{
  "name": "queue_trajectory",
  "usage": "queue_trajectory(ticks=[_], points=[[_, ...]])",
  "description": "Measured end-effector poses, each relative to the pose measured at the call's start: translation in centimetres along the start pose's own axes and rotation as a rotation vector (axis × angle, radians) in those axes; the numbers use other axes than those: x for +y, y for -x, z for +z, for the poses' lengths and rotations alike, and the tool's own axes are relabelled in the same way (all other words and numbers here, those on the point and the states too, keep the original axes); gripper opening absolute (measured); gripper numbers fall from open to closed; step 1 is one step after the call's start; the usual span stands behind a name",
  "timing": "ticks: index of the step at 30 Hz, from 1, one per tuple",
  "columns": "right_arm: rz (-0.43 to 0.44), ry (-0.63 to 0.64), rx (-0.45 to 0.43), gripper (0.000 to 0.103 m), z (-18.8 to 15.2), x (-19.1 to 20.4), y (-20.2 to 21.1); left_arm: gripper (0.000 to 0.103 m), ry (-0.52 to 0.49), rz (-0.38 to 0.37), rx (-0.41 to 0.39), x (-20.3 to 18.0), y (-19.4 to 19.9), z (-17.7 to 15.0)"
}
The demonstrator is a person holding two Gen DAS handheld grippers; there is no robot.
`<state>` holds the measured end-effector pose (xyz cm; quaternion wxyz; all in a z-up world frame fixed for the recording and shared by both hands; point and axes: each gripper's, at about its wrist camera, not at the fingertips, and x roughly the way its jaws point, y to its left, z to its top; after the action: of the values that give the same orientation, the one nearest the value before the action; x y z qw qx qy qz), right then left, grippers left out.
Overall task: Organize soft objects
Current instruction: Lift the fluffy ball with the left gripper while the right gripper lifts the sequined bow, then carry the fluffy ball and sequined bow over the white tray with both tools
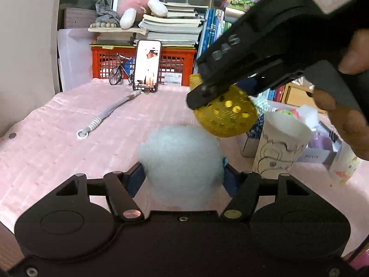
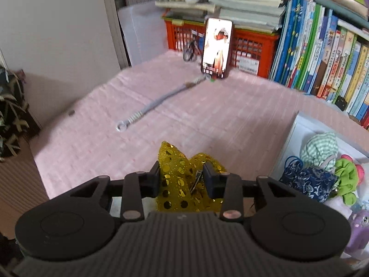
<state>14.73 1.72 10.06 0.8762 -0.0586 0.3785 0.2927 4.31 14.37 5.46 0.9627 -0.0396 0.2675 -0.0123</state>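
On a pink cloth (image 1: 57,143), the left gripper (image 1: 183,173) pinches a white fluff ball (image 1: 182,152) between its fingers. To its right, the right gripper (image 2: 182,175) clamps a gold sequin bow (image 2: 180,180), held in the air. The white box (image 2: 297,129) of soft things lies just right of it, nearer that hand
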Motion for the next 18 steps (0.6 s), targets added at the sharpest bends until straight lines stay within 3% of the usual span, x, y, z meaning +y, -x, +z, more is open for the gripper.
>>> queue_trajectory(ticks=[8, 18], points=[[0.027, -0.068, -0.112, 0.042, -0.3, -1.8, 3.8, 0.066, -0.003, -0.01, -0.035, -0.3, 1.1, 2.1], [-0.009, -0.137, -0.231, 0.043, -1.3, -5.4, 8.1, 0.066, -0.035, -0.052, -0.067, -2.7, 1.8, 4.6]])
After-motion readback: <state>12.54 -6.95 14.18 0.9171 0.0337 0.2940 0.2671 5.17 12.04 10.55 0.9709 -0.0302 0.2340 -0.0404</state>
